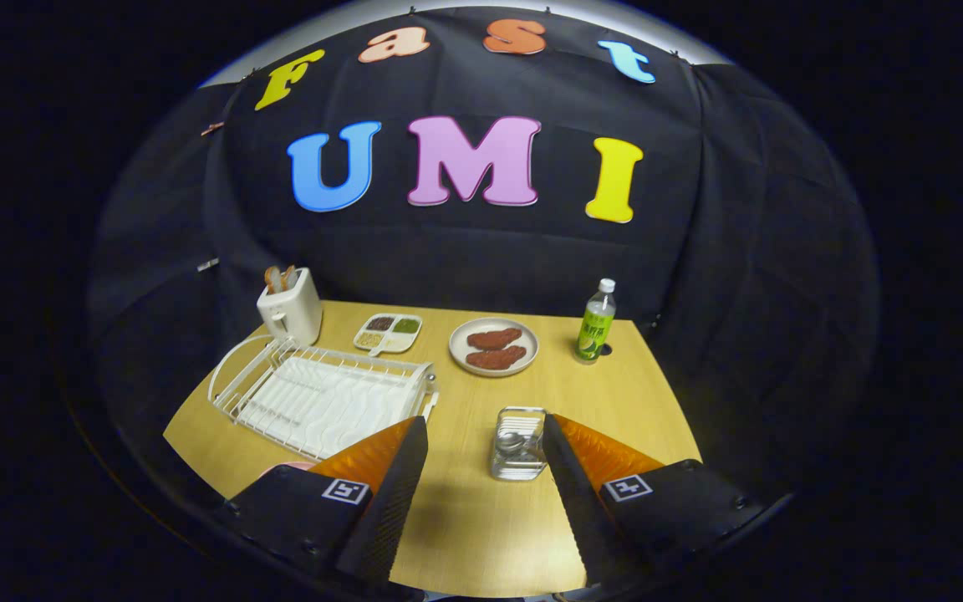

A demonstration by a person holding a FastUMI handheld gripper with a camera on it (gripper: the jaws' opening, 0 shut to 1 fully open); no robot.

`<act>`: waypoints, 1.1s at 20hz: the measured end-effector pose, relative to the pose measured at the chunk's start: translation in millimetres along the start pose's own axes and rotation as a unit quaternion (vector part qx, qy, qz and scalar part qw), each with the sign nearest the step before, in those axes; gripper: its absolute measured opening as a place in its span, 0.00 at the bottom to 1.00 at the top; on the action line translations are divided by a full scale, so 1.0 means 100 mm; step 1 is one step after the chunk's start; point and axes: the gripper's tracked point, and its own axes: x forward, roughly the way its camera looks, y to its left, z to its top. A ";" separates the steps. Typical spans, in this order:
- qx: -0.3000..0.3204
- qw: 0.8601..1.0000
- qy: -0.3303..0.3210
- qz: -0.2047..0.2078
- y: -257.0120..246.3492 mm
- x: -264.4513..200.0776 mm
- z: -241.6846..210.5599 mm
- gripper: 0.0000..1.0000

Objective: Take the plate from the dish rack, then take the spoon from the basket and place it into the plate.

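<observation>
My gripper (484,420) hangs open above the wooden table, with nothing between its fingers. A small clear wire basket (519,464) stands just ahead of them, close to the right finger, and holds a metal spoon (513,441). The white dish rack (323,393) sits beyond the left finger, and its slots look bare. A sliver of a pink plate (285,466) peeks out on the table beside the left finger, which hides most of it.
At the back stand a white toaster (291,308) holding toast, a divided condiment tray (388,333), a round plate (458,347) carrying two pieces of meat, and a green bottle (596,324). Bare table (481,518) lies under the fingers.
</observation>
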 end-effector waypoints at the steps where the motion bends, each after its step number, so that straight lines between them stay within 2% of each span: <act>1: 0.009 1.000 -0.007 -0.008 -0.15 0.02 0.09 0.86; 3: 0.016 1.000 -0.008 -0.022 -0.46 0.09 0.14 0.86; 7: 0.026 0.999 0.032 -0.021 -0.79 0.36 -0.16 0.89; 15: 0.057 0.991 0.124 0.010 -0.70 0.80 -1.21 0.81; 16: 0.056 0.990 0.131 0.013 -0.67 0.83 -1.29 0.79; 17: 0.053 0.989 0.135 0.014 -0.65 0.86 -1.33 0.68; 19: 0.050 0.989 0.141 0.023 -0.56 0.91 -1.37 0.55; 22: 0.044 0.988 0.145 0.033 -0.46 0.96 -1.39 0.55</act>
